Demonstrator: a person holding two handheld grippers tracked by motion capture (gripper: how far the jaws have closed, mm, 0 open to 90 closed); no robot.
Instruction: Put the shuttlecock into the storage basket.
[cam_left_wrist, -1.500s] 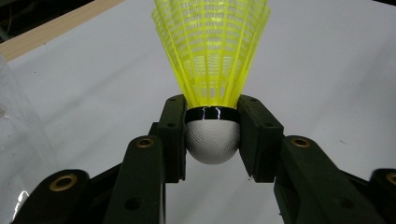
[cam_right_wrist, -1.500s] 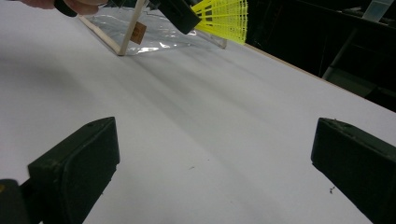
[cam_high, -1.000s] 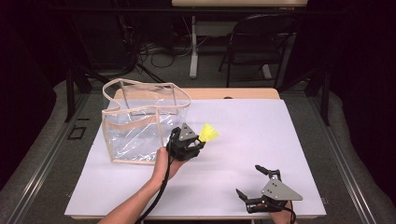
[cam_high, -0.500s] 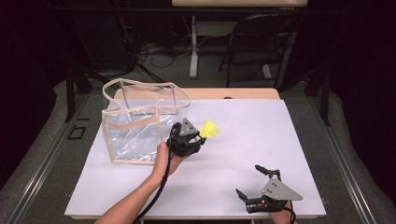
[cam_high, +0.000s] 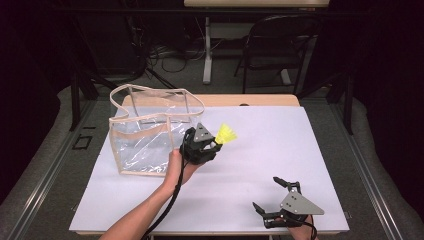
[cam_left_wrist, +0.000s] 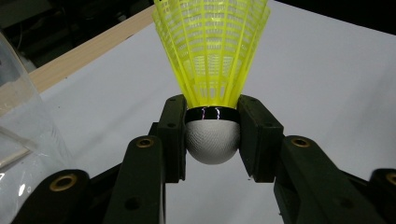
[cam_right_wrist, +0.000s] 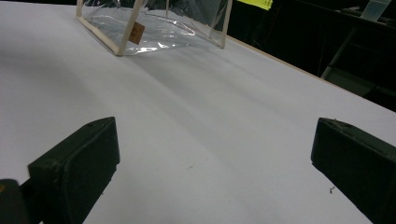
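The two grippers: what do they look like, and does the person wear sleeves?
Both the left gripper and the right gripper are black, each topped with a grey three-cornered plate and trailing a black cable. Brass-coloured rivets mark the left one's jaw links. The forearm is bare, without sleeve.

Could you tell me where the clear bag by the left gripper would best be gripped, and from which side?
I would probably take the clear bag by its beige-trimmed top rim, coming from above. The bag stands upright with its mouth open, so the stiff trim offers a thin edge for the jaws, while the walls look slick and floppy. The right gripper is open and free; the left gripper holds the shuttlecock.
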